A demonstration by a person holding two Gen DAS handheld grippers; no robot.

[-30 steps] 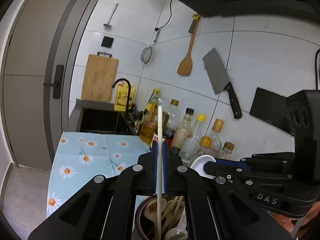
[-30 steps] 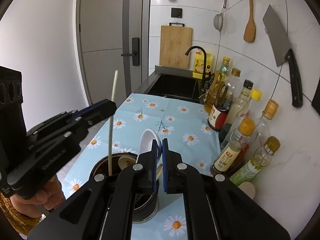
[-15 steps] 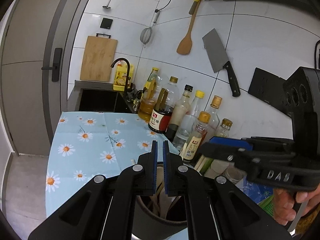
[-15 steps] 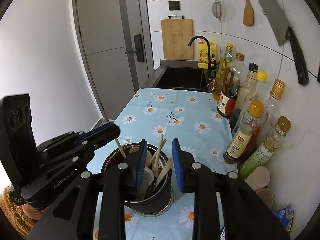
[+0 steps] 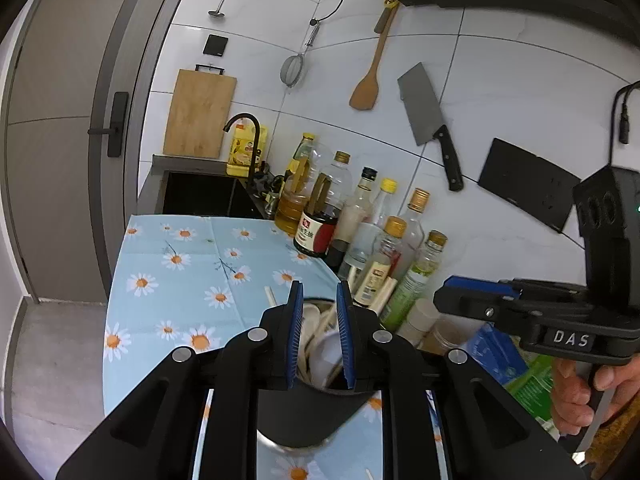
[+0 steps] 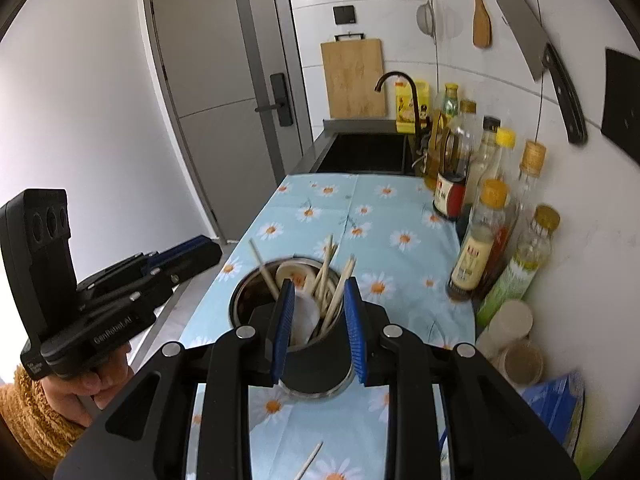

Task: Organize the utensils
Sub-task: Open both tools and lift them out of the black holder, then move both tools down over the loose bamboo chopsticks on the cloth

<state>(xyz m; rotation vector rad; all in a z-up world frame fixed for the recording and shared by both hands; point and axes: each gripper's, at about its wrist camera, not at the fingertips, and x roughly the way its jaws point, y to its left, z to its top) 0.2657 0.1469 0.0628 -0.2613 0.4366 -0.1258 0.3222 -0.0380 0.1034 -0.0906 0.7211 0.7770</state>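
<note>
Left wrist view: your left gripper (image 5: 318, 330) hangs over the utensil holder (image 5: 304, 412), jaws slightly spread and just been opening, nothing pinched between the pads; through the gap you see white spoons (image 5: 326, 350) and chopstick ends inside the holder; one chopstick tip (image 5: 270, 295) pokes up at the holder's far-left rim; your right gripper (image 5: 452, 292) sits to the right, in front of the bottles (image 5: 372, 240), its jaw gap not readable from this side

Right wrist view: your right gripper (image 6: 318, 322) is also above the holder (image 6: 312, 364), jaws parted after opening a moment ago, empty; chopsticks (image 6: 332, 276) lean loosely in the holder with a pale spoon (image 6: 294, 274); your left gripper (image 6: 196, 248) shows at the left, off the counter edge; the holder stands on the daisy cloth (image 6: 360, 216)

Risk, as judgement: both tools crowd one tall, narrow holder; a jaw catching a leaning chopstick on the way out could flick it onto the cloth or rock the holder toward the bottles; the cloth could slide under it

View differences: only the right wrist view shows a loose chopstick (image 6: 310, 460) lying on the cloth nearest you, likely still to collect; it also shows the holder's full rim; only the left wrist view shows your right hand (image 5: 580, 392) on its handle
</note>
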